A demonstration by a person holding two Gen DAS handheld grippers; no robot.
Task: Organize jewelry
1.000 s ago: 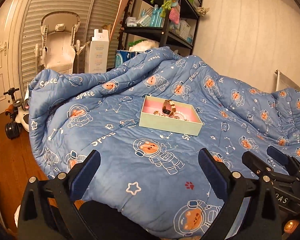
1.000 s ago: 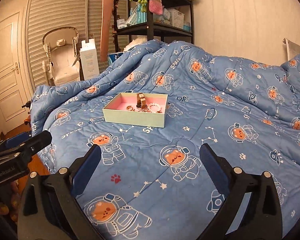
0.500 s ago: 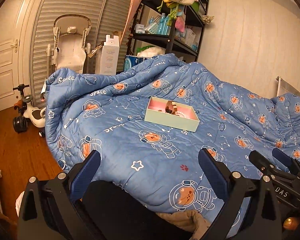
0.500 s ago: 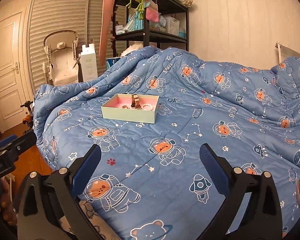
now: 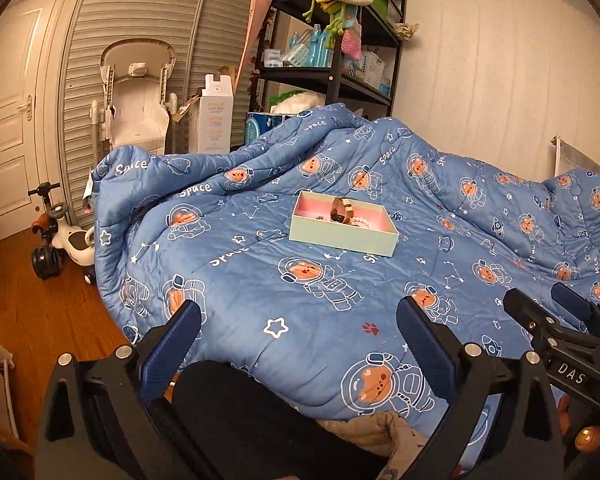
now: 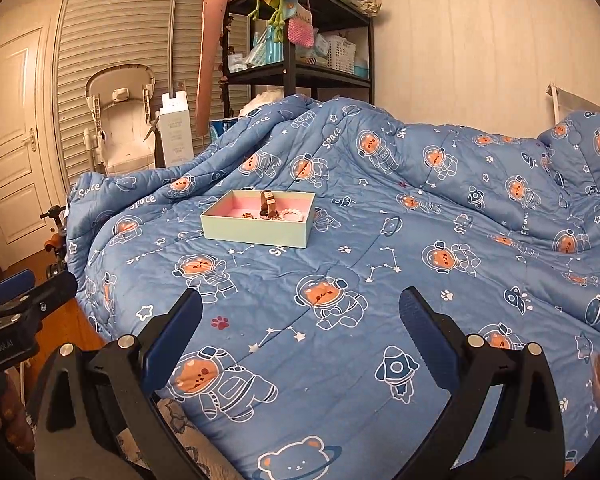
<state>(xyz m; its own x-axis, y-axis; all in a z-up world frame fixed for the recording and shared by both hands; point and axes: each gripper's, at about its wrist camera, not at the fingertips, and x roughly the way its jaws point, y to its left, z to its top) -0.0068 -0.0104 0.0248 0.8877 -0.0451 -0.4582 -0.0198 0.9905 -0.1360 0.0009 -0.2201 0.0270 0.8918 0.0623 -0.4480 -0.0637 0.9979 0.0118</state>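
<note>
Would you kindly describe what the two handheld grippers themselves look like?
Both match: the left gripper and right gripper have black angular frames with silver bolts and two flat fingers faced with ribbed dark-blue pads. Seen from the other camera, each body carries a small white-lettered label. No cables or sleeves are visible.

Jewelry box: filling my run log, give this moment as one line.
box on quilt, open, jewelry inside | left gripper open, empty | right gripper open, empty | both short of box

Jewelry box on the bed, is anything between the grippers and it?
Nothing visible. Only bare quilt lies between the open left gripper, the open right gripper and the box.
</note>
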